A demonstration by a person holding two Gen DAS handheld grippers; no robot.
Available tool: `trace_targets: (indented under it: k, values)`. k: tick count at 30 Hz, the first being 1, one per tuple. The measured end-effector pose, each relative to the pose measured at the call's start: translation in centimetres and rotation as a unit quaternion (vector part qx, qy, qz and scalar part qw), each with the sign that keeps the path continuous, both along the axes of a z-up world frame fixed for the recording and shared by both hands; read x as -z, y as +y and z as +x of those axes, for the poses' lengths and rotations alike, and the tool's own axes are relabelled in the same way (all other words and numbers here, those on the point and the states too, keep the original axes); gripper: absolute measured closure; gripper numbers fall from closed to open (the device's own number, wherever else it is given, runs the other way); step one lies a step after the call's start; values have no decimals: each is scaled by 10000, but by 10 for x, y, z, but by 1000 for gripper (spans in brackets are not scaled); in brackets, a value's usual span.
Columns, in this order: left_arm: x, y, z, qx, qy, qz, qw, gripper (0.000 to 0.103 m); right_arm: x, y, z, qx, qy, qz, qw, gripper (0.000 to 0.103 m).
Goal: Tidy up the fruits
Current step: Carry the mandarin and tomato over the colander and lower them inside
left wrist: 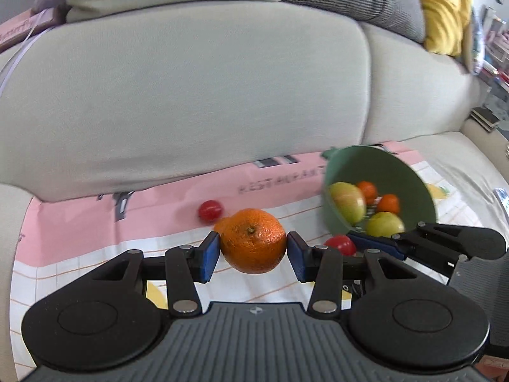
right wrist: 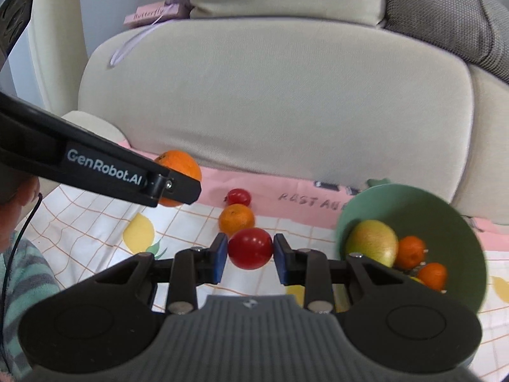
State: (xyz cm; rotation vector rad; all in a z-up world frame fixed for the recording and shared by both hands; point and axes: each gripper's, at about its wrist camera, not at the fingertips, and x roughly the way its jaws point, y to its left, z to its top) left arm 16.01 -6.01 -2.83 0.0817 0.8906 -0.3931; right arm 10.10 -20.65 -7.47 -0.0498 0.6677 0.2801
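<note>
Fruit in transit above a sofa cloth (left wrist: 79,254): left gripper (left wrist: 253,253) jaws clamp an orange (left wrist: 253,244), right gripper (right wrist: 250,256) jaws clamp a cherry tomato (right wrist: 250,248), both lifted clear, presumably bound for the tilted green bowl (right wrist: 445,222) already holding apples and mandarins; two loose fruits remain.

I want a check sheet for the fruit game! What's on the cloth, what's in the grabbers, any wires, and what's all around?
Surface: patterned cloth spread over the sofa seat.
Job's things: green bowl holding two green apples, small oranges; small orange and red tomato loose on the cloth.
Clutter: pink box on the sofa back.
Grippers: left gripper shut on big orange; right gripper shut on tomato.
Cables: thin black cable beside a striped sleeve.
Surroundings: beige sofa, grey cushion, yellow cushion.
</note>
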Motion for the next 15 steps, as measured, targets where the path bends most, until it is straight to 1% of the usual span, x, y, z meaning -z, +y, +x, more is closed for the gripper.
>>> trace_targets:
  k: [4,5,8,15]
  values:
    - [-7,-22,-9,260,-46,-16,9997,51,-7,-19,-10,232,-114,-51,9997,75]
    - [-8,-27,-10,370,-147,2,9992,51,-8,-25,-12,305,-127,-55,9994,75]
    - [-10,-45,-12,578,-118,-41,9983,51,-12,-44,-17,522,-143,-66,9985,75]
    - [-9,-88,-6,1010,6,-70,9949,51,-11,-92,-16,1094,-66,-114,9939,75]
